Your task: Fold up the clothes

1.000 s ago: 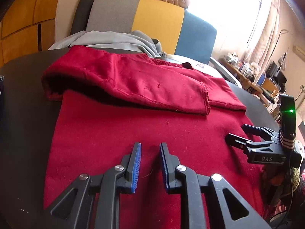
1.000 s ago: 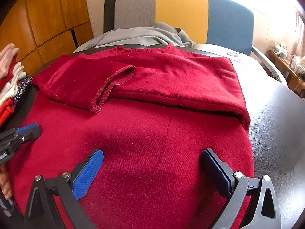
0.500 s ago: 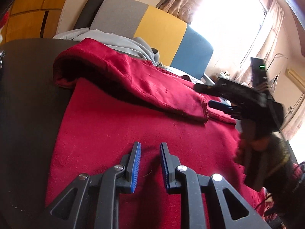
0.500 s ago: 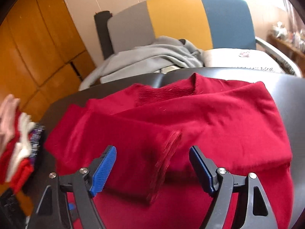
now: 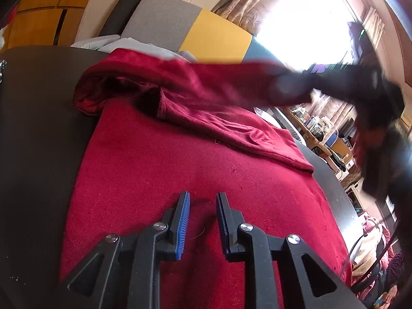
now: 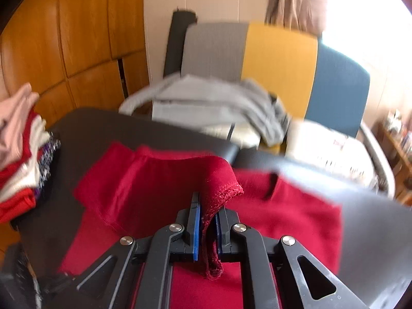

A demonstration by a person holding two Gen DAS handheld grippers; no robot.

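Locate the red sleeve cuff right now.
Right wrist view, centre: the sleeve cuff is pinched in the right gripper, lifted above the red garment on the dark table.

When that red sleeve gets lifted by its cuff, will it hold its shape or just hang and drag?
Probably floppy: the red sleeve already droops in soft folds from the right tongs, which have just closed on its hemmed cuff. It likely drags the rest of the red garment a little, since they are joined. The knit looks fuzzy, so slipping seems unlikely.
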